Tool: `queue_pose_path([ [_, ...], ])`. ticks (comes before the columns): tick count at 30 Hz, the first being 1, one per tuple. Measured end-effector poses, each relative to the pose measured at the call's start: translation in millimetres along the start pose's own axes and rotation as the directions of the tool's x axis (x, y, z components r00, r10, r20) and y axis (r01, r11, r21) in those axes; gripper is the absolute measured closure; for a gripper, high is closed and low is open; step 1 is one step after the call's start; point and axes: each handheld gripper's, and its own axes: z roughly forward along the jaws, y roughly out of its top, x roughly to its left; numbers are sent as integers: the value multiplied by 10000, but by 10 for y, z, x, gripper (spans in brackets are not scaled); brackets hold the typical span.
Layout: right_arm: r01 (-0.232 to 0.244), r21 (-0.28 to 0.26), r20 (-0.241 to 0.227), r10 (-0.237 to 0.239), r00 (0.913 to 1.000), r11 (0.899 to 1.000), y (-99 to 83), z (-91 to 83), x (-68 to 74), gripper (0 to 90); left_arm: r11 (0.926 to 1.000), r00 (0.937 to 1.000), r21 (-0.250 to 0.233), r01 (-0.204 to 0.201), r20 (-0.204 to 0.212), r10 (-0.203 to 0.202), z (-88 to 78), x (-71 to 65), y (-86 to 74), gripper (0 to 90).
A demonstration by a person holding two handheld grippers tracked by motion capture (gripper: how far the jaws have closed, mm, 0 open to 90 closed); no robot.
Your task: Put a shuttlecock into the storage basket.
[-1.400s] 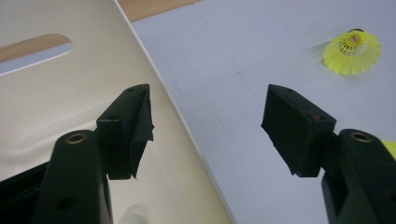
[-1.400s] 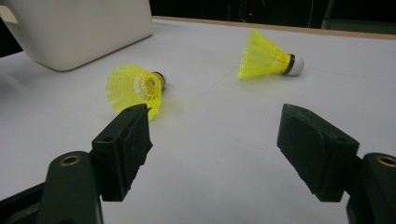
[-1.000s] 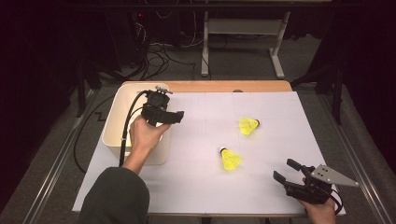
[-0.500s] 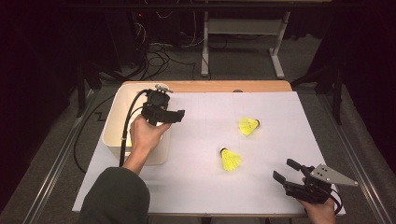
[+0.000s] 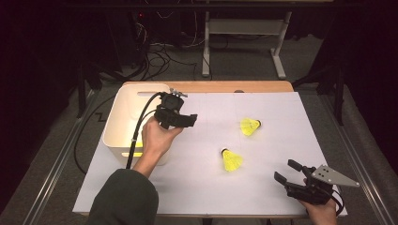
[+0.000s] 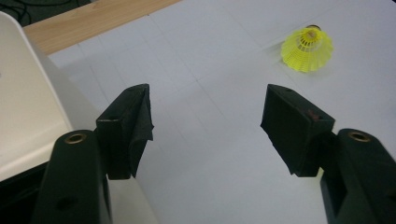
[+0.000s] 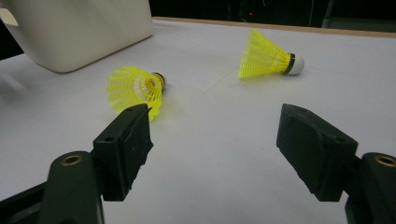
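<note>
Two yellow shuttlecocks lie on the white table sheet, one farther back [image 5: 249, 125] and one nearer the front [image 5: 231, 160]. My left gripper [image 5: 190, 121] is held above the right rim of the white bin [image 5: 117, 117], pointing right, open and empty. In the left gripper view the gripper [image 6: 208, 116] looks toward the farther shuttlecock [image 6: 307, 49]. My right gripper [image 5: 287, 171] rests low at the front right corner, open with nothing in it. In the right gripper view the gripper [image 7: 215, 135] faces the nearer shuttlecock [image 7: 135, 91] and the farther one [image 7: 266, 57], both well ahead of it.
The bin's wall stands at the left in the left gripper view [image 6: 23, 93] and at the back left in the right gripper view [image 7: 79, 28]. A strip of wooden tabletop [image 5: 225, 86] runs along the far edge. Dark floor, cables and table legs lie beyond.
</note>
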Motion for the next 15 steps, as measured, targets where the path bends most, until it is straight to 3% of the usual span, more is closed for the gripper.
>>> queue_pose_path([
  [15, -17, 1, -104, 17, 9999, 10000, -1, 7, -6, 269, 9998, 9998, 161, -136, 143, 133, 124, -125, -1, 340],
])
